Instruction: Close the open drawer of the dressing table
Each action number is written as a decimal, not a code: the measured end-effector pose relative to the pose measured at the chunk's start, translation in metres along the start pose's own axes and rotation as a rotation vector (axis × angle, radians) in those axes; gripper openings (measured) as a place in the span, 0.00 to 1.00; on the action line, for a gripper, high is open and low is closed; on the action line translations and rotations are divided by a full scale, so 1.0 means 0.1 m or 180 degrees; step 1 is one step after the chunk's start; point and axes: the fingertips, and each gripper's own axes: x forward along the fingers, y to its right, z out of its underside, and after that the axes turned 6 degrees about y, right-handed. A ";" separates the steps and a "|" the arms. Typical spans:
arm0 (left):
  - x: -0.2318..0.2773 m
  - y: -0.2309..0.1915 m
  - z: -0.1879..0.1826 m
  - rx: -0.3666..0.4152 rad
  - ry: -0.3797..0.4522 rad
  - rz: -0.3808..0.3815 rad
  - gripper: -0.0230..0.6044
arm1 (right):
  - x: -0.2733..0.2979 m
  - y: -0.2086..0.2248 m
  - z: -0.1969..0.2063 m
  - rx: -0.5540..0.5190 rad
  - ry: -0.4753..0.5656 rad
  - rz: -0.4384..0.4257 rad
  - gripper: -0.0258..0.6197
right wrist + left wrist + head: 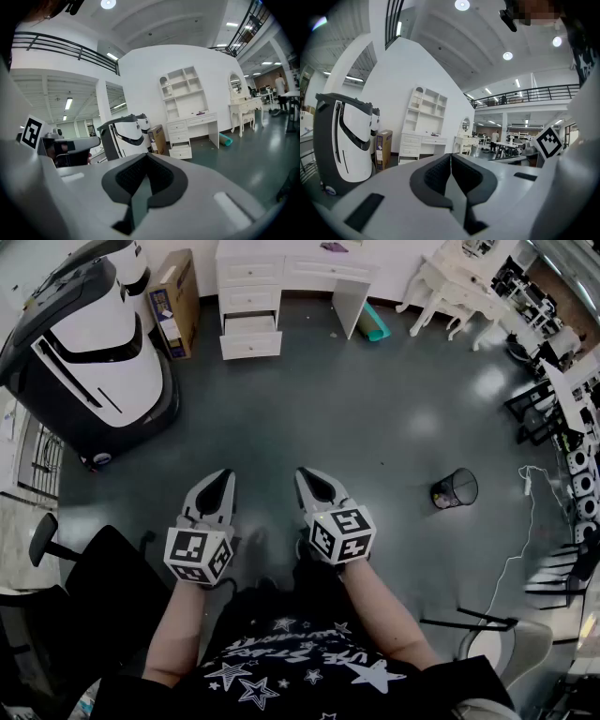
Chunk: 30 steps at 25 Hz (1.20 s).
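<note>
Head view puts the open drawer (250, 343) at your twelve o'clock, well apart across the glossy grey floor (394, 399), lowest in the white dressing table (286, 270). Its flat, panelled front runs nine to three. Your left gripper (223, 476) lines up nearer than your right gripper (306, 474). Both have their ribbed dark pads pressed together, holding nothing.
</note>
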 end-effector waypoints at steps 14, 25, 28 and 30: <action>-0.25 -0.19 0.03 -0.0043 -0.0013 -0.0068 0.06 | 0.07 -0.24 0.09 -0.0047 -0.0053 -0.0052 0.04; -0.28 -0.31 0.18 -0.0098 -0.0179 -0.0022 0.06 | -0.01 -0.09 0.19 0.0054 -0.0019 0.0154 0.04; -0.22 -0.41 0.20 -0.0095 -0.0207 -0.0058 0.06 | 0.14 0.03 0.22 -0.0039 -0.0030 0.0218 0.04; -0.17 -0.51 0.21 -0.0096 -0.0228 -0.0111 0.06 | 0.29 0.12 0.25 -0.0019 -0.0078 0.0273 0.04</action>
